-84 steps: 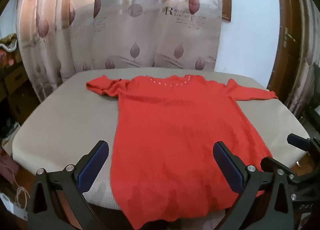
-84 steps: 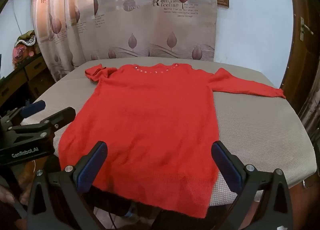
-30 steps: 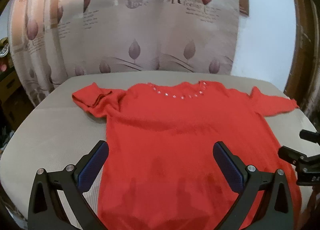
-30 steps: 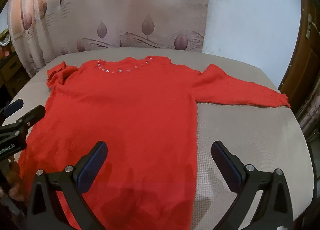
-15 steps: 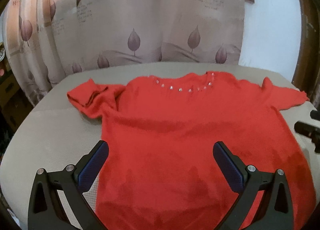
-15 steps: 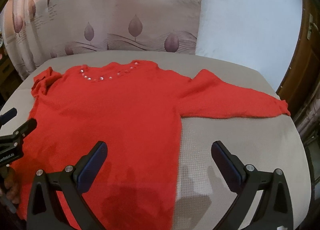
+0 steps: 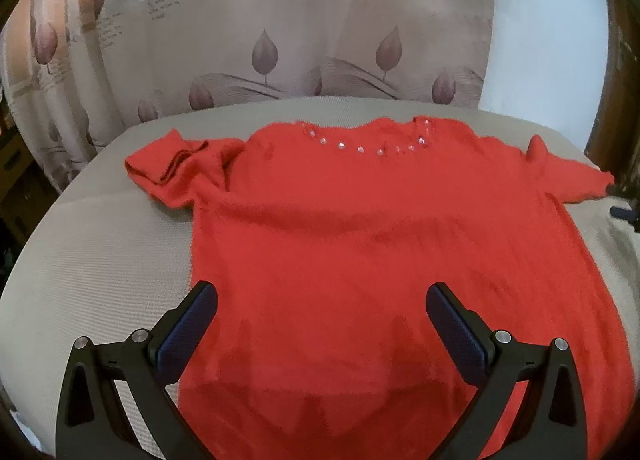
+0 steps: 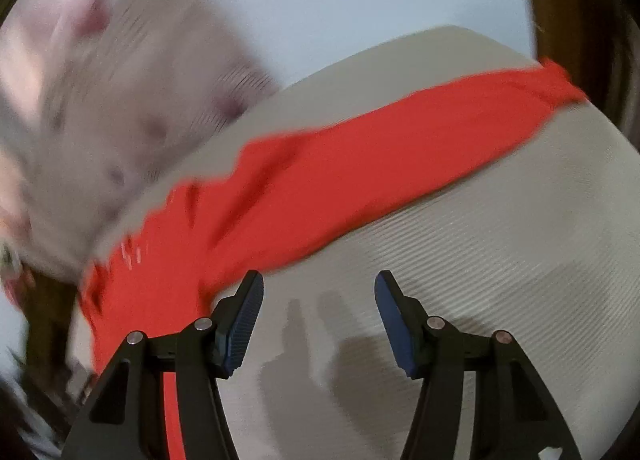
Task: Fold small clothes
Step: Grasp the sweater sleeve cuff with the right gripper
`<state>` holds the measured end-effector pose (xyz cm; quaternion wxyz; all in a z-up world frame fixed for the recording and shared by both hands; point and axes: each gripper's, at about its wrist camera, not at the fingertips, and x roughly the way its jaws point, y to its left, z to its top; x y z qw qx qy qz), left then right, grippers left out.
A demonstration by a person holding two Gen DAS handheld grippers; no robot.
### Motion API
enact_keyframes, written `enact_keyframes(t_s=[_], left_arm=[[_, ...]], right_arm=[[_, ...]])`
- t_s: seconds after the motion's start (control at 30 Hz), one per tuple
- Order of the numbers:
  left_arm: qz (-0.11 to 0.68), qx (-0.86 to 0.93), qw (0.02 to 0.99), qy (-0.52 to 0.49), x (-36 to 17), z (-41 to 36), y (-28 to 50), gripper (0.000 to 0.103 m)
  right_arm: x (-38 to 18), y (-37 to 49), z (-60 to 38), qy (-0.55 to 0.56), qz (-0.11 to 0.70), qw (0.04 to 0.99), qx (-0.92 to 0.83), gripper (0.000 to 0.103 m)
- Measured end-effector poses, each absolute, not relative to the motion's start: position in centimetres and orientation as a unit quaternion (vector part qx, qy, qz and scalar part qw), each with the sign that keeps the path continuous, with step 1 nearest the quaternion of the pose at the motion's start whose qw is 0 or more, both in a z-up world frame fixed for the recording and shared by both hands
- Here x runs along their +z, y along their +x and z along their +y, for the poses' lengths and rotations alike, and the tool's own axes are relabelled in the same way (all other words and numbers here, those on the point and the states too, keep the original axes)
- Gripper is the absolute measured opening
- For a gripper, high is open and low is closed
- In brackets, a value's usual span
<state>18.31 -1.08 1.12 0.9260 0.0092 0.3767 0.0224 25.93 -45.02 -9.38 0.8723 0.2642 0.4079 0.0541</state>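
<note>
A red knit sweater [image 7: 380, 236] with silver studs along the neckline lies flat, front up, on the beige table [image 7: 92, 260]. Its left sleeve [image 7: 172, 164] is bunched; its right sleeve [image 8: 400, 164] stretches out straight toward the table's right edge. My left gripper [image 7: 320, 320] hovers open over the sweater's lower body, nothing between its blue pads. My right gripper [image 8: 318, 312] hangs tilted over bare table just below the right sleeve; its jaws are closing with nothing between them. The right wrist view is motion-blurred.
A leaf-patterned curtain [image 7: 320, 40] hangs behind the table, with white wall [image 7: 540, 60] to its right and a brown wooden door frame [image 8: 580, 0] at the far right. Bare tablecloth [image 8: 500, 280] lies right of the sweater.
My right gripper swung right and rolled, now over bare table under the right sleeve, and its jaws narrowed. My left gripper edged forward and lower over the sweater.
</note>
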Motion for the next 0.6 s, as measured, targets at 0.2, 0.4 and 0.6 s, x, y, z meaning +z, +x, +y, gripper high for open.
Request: enact_keyframes(t_s=[0.2,0.4,0.6], left_arm=[[0.402,0.018,0.915,-0.013,0.4,-0.4,19.3,0.103],[0.412,0.024,0.910,-0.036,0.1,0.3,19.5,0.103],[0.430,0.026,0.902,-0.037,-0.3,0.4,20.0,0.103]], right_arm=[[-11.0,26.7,-57.7,0.429,0.353,0.831,0.011,0.056],[-12.8,28.1,-63.6,0.515,0.320,0.795,-0.013,0.056],[-13.2,31.1,-64.6,0.504,0.325,0.800,-0.022,0.055]])
